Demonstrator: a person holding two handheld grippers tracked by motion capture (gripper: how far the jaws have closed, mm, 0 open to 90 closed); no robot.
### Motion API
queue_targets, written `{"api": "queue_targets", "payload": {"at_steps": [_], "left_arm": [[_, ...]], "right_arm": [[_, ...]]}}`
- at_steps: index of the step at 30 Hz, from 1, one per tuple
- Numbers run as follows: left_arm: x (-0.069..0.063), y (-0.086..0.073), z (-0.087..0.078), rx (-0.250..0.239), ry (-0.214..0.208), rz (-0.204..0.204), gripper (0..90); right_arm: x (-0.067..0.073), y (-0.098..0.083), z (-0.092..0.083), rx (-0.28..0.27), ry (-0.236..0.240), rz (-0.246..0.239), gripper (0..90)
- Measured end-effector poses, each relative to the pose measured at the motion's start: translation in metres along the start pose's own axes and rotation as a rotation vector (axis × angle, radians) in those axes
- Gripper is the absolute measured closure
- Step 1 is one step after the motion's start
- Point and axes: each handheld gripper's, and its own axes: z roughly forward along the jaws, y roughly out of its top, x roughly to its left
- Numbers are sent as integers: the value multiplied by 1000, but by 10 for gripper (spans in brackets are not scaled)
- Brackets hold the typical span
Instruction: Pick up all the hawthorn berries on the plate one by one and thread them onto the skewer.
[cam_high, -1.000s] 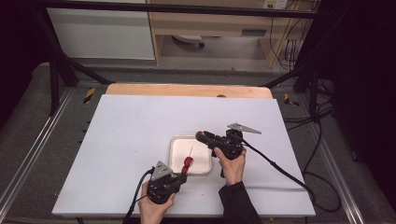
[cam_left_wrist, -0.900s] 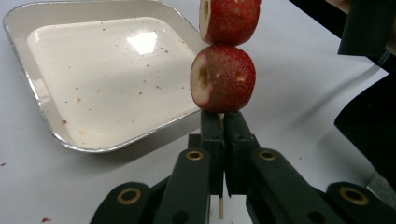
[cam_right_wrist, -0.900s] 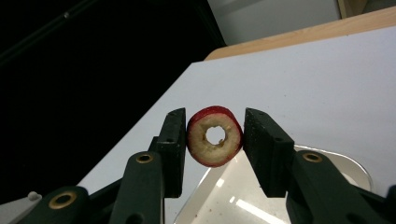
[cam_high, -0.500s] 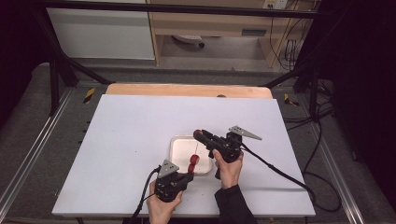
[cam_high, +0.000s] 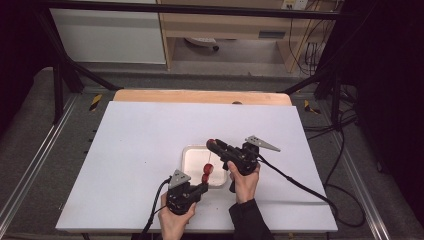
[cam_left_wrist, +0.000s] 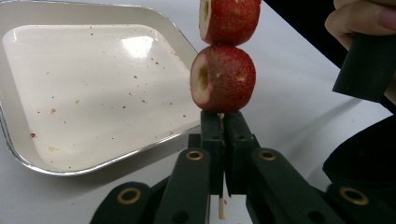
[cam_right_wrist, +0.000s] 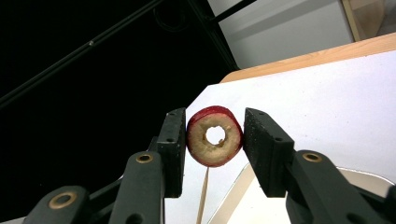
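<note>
- Left gripper (cam_high: 202, 188): held in the person's left hand (cam_high: 175, 222) at the near edge of the table (cam_high: 130, 150). Its jaws are clamped tight on the lower end of a thin wooden skewer (cam_left_wrist: 221, 211), which stands roughly upright between them.
- Skewer load: two red fruit pieces are threaded on the skewer directly above the left jaws. The lower fruit piece (cam_left_wrist: 222, 78) sits just above the jaw tips; the upper fruit piece (cam_left_wrist: 229, 19) rests on top of it and runs out of the top of the left gripper view.
- Right gripper (cam_high: 212, 145): held in the person's right hand (cam_high: 244, 180), reaching leftward above the tray. Its jaws stand at medium width with a cored red fruit ring (cam_right_wrist: 215, 136) between them. The left pad touches the ring; whether the right pad presses on it cannot be told.
- In the right gripper view, the skewer tip shows just below the ring.
- Tray (cam_high: 192, 172): white, shallow, square with rounded corners, resting on the table between the two grippers. Its floor carries small red specks.
</note>
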Motion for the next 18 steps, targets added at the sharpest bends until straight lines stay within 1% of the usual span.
{"api": "queue_targets", "payload": {"at_steps": [9,16,18], "left_arm": [[0,0,0,6,-4,1,880],[1,0,1,12,-3,-2,881],[1,0,1,11,-9,-5,880]], "right_arm": [[-1,0,0,8,-9,-26,606],[-2,0,0,17,-15,-32,605],[-2,0,0,19,-16,-35,606]]}}
